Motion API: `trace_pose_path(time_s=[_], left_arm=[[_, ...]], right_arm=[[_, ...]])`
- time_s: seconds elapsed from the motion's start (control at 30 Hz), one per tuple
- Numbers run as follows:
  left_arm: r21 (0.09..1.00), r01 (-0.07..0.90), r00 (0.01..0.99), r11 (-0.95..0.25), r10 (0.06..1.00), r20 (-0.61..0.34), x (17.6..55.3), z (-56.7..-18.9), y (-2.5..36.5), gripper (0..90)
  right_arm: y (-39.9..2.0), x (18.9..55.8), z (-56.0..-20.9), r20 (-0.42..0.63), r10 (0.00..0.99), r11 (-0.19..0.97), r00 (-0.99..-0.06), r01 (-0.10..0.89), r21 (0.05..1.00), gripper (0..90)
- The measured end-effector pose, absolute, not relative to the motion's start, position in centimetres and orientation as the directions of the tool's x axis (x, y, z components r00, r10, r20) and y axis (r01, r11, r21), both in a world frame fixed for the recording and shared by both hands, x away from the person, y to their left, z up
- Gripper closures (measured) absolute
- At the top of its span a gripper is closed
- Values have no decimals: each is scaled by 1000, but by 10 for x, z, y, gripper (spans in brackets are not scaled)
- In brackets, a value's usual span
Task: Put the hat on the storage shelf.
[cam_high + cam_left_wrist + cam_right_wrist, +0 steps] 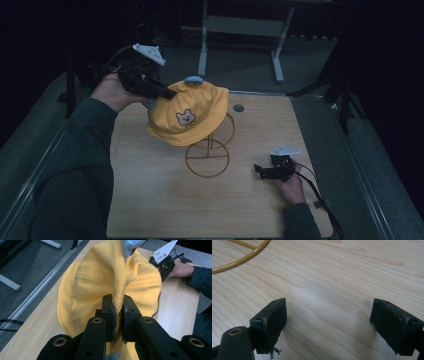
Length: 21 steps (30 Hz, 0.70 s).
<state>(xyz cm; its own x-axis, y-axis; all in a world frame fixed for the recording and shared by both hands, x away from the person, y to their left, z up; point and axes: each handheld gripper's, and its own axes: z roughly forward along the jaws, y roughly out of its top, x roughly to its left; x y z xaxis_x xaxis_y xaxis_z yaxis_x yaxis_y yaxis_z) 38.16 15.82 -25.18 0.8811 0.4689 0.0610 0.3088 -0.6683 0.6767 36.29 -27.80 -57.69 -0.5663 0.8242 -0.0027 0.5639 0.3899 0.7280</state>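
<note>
**Two grippers, one yellow hat**

One hat (192, 112), bright yellow with a small bear face on its front, sits over the top of a gold wire stand (207, 159) near the middle of the wooden table (150, 200). A pale blue patch shows at the hat's far edge. The stand's round base ring lies flat on the wood just near of the hat, with a second ring rising behind it under the brim.

The left gripper (167, 93) comes in from the far left, raised above the table, held in a hand with a dark green sleeve. Its tips meet the hat's left side. In the left gripper view its jaws are squeezed together on a pinched fold of the yellow cloth (117, 293), the fabric gathered into a ridge running up from between the pads, so this gripper is gripping the hat. A grey three-cornered plate sits on top of it.

The right gripper (260, 171) rests low at the near right of the table, well apart from the hat and just right of the stand's base ring. Its jaws stand wide apart with nothing between them; in the right gripper view bare wood lies under them and a curve of the gold ring (242, 257) shows at the far left. A cable (320, 197) trails from it toward the near right edge.
</note>
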Motion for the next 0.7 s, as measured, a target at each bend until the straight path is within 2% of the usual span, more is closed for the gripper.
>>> trace_pose_path(time_s=[0.7], left_arm=[[673,294,892,-678,449,62,393,-261,126,810]], right_arm=[[-278,363,-577,-3,824,391,-567,564,727,138]])
